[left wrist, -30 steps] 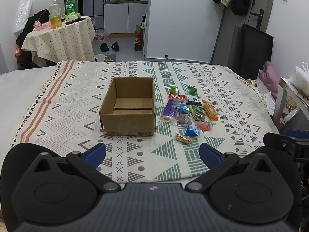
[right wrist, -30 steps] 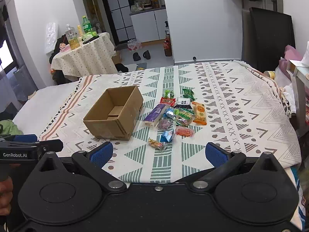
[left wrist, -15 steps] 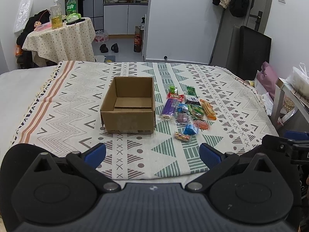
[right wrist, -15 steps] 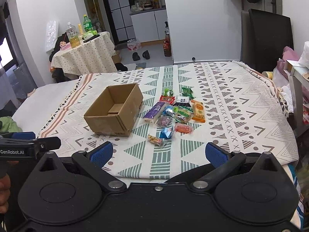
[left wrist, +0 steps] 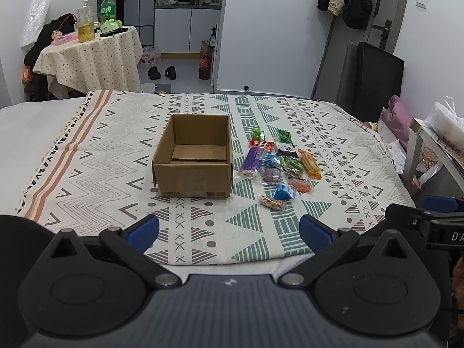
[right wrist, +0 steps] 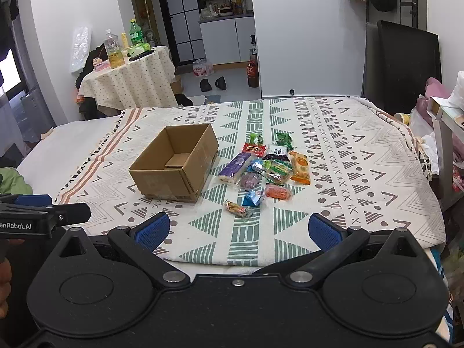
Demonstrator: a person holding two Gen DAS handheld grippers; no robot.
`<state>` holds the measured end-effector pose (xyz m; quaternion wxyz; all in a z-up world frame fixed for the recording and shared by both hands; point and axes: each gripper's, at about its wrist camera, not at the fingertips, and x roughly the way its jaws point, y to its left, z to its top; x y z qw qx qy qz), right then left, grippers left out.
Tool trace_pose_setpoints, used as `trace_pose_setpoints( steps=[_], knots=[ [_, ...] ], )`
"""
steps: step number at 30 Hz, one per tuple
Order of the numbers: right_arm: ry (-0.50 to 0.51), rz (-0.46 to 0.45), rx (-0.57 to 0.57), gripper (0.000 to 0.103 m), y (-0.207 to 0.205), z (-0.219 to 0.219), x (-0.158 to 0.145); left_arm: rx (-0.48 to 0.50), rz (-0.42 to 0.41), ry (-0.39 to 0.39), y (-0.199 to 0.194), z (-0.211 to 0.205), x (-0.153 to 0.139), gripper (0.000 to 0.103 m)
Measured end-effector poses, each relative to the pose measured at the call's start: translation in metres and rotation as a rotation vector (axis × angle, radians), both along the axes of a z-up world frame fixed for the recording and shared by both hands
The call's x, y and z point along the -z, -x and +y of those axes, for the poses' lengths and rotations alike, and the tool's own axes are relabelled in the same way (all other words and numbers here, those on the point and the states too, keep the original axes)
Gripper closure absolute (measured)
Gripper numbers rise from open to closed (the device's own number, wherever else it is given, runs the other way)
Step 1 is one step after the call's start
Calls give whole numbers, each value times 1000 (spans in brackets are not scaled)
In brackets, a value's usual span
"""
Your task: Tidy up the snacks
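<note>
Wrapped snacks (left wrist: 277,163) clustered beside open, seemingly empty cardboard box (left wrist: 193,156)

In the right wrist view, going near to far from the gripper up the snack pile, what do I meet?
Right gripper → multicolour candy packet → blue wrapper → purple round pack → red bar → small green packet. The rest overlap too much to order.

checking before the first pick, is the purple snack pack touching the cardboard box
Apart. The right wrist view shows a strip of patterned cloth between the purple snack pack and the cardboard box; the left wrist view shows the same gap.
</note>
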<state>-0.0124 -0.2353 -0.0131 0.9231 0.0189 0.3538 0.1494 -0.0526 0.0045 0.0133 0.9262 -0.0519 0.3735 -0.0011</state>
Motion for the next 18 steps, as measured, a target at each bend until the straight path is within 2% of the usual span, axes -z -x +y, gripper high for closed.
trace_pose_setpoints(
  steps=[8, 18],
  knots=[
    [7, 9, 6, 0, 0, 2, 4, 0, 16, 13, 1, 4, 6, 1],
    [13, 9, 8, 0, 0, 0, 6, 3, -2, 14, 3, 3, 4, 1]
  ],
)
